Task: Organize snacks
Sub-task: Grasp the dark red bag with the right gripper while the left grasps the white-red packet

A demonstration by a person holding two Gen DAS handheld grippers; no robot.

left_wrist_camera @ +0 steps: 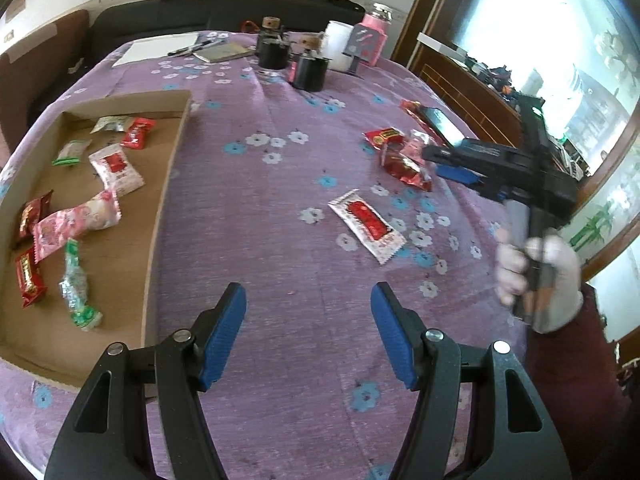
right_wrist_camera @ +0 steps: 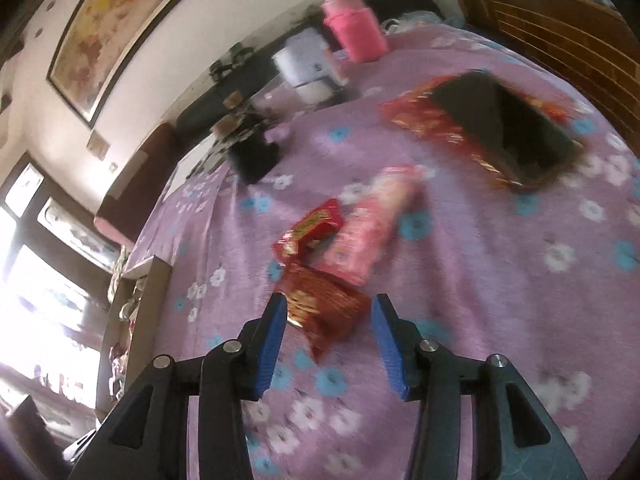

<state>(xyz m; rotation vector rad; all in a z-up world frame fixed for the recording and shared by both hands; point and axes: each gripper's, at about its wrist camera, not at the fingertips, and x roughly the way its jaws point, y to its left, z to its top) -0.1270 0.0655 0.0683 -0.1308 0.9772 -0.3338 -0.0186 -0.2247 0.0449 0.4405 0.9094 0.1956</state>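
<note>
the right wrist view is blurred, yet the right gripper (right_wrist_camera: 330, 330) gapes around a dark red snack packet (right_wrist_camera: 326, 312) on the purple cloth (right_wrist_camera: 460, 280), not clamped. the left gripper (left_wrist_camera: 308, 332) spreads empty beside the cardboard tray (left_wrist_camera: 168, 184) holding several wrapped snacks (left_wrist_camera: 76, 224)

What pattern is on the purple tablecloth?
Small white and blue flowers on the purple tablecloth; clearest in the left wrist view.
</note>
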